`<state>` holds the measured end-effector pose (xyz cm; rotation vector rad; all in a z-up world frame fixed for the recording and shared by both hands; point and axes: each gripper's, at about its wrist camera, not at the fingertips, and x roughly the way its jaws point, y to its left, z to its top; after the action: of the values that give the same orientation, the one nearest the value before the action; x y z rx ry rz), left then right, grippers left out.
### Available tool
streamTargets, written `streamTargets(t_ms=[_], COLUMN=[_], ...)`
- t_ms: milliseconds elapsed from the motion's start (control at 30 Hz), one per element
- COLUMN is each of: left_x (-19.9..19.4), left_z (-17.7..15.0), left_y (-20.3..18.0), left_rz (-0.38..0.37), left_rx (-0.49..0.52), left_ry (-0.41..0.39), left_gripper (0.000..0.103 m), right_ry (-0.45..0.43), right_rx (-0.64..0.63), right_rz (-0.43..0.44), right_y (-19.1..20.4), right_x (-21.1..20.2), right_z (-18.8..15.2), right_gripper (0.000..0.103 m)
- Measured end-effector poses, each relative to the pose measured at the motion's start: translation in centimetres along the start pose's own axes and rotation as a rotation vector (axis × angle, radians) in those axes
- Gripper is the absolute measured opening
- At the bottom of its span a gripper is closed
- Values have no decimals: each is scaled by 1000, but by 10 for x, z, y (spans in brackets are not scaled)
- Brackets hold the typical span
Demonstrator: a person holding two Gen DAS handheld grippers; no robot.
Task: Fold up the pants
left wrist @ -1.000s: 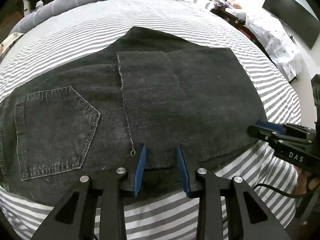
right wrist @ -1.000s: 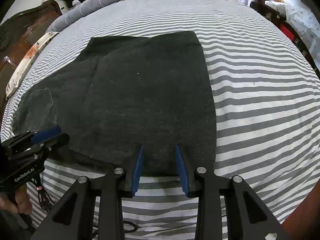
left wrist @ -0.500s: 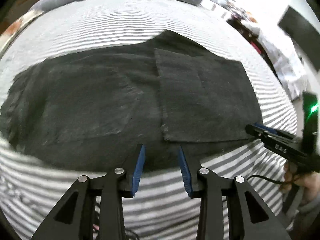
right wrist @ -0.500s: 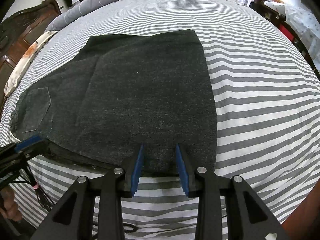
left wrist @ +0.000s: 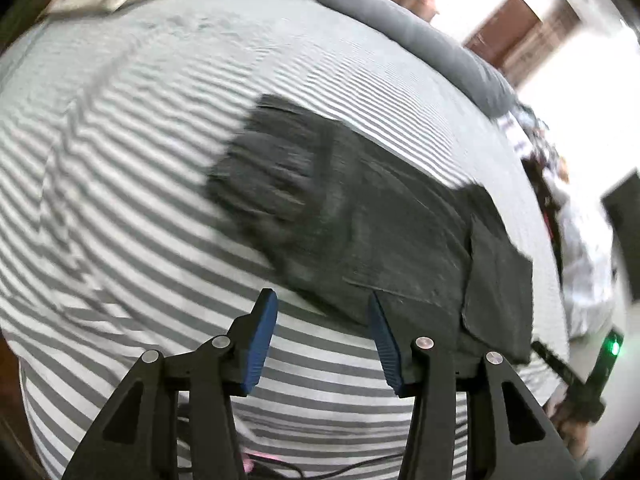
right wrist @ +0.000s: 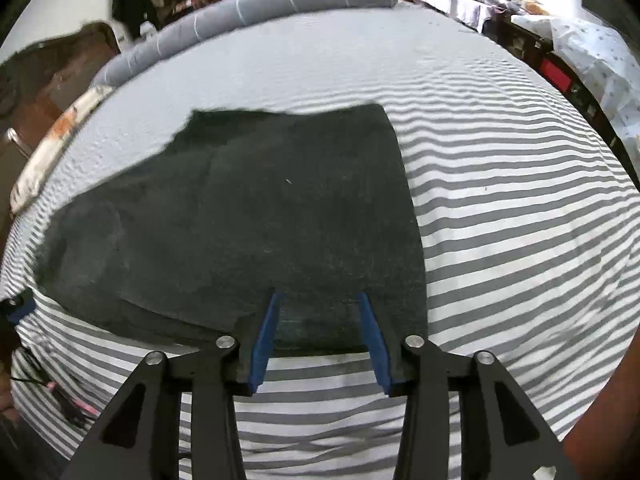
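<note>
Dark grey jeans [right wrist: 256,216] lie folded flat on the striped bed, the leg ends laid back over the seat. In the left wrist view the jeans [left wrist: 384,232] stretch from the middle to the right, blurred by motion. My left gripper [left wrist: 320,304] is open and empty, at the near edge of the jeans by the waist end. My right gripper [right wrist: 320,300] is open and empty, its fingertips over the near edge of the folded legs. The right gripper also shows in the left wrist view [left wrist: 560,368] at the far right.
The grey-and-white striped bed sheet [right wrist: 520,216] lies all around the jeans. A rolled grey duvet [right wrist: 260,4] lies along the far side. A patterned pillow [right wrist: 56,136] sits at the left. Dark wooden furniture [right wrist: 560,76] stands to the right. Cables [right wrist: 60,392] hang at the bed's near edge.
My left gripper has swung left along the near edge of the jeans towards the waist end, and its view has turned. My right gripper has stayed in place. Both stayed open.
</note>
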<state>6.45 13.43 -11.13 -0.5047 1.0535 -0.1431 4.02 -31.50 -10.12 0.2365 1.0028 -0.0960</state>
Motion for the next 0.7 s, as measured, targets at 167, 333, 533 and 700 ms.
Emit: streamTargets(t_ms=[167, 333, 533, 700], left_x=[5, 18, 37, 54], left_z=[5, 10, 24, 33], left_y=[33, 44, 51, 58], left_rz=[-61, -126, -140, -183], left_rx=[-109, -167, -180, -207], left_ry=[19, 45, 58, 83], left_gripper=[50, 50, 50, 50], right_ry=[-23, -32, -33, -17], right_rx=[14, 0, -36, -86], right_rz=[30, 58, 74, 53], right_y=[21, 48, 77, 90], right_x=[-16, -26, -31, -28], right_z=[-6, -6, -3, -2], right_gripper=[46, 50, 51, 51])
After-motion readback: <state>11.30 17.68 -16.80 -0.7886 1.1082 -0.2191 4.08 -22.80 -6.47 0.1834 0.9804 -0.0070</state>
